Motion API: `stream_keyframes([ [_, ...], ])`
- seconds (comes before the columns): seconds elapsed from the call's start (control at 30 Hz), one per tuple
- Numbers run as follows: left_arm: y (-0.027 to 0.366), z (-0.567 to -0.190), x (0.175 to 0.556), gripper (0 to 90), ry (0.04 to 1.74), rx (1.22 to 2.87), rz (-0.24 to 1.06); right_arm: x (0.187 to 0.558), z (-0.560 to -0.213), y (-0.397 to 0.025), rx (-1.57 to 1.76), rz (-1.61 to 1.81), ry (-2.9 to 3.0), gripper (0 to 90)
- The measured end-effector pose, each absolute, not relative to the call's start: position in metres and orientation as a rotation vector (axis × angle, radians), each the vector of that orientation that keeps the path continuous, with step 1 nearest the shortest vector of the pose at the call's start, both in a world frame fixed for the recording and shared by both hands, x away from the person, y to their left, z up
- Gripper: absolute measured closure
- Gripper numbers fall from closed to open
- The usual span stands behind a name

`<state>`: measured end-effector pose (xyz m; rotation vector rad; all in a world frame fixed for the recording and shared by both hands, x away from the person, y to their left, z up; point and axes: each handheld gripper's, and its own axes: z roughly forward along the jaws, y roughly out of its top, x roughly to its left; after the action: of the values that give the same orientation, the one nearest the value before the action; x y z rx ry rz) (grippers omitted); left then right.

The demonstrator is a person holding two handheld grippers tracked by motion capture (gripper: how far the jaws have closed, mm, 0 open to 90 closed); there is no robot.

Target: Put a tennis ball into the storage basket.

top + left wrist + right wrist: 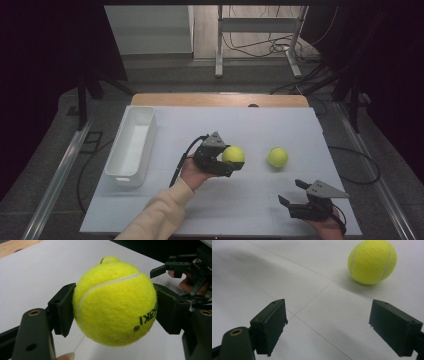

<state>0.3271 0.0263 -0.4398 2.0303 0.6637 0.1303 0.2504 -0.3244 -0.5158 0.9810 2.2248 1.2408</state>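
My left gripper is shut on a yellow tennis ball near the middle of the white table. In the left gripper view that held tennis ball sits squeezed between both black pads, lifted off the surface. A second tennis ball lies on the table just to the right of it; its top peeks over the held ball. My right gripper stands open near the front right edge. The loose ball lies ahead of its jaws, up and to the right, with nothing between them.
A long white tray stands at the table's left side, with nothing visible inside. The white table top has a wooden strip along its far edge. Cables and a metal frame lie on the floor beyond.
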Motion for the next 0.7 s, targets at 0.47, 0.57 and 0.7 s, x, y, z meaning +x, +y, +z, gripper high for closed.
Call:
stream_keyframes([
  [0.47,0.041,-0.434,0.329,26.2,0.708,2.001,0.154,0.25,-0.516,-0.324,0.979,1.238,2.225,15.0],
  [0.57,0.044,-0.433,0.329,26.2,0.712,1.993,0.156,0.25,-0.516,-0.324,0.979,1.238,2.225,15.0],
  [0.7,0.049,-0.43,0.329,26.2,0.722,1.983,0.165,0.25,-0.516,-0.324,0.981,1.238,2.224,15.0],
])
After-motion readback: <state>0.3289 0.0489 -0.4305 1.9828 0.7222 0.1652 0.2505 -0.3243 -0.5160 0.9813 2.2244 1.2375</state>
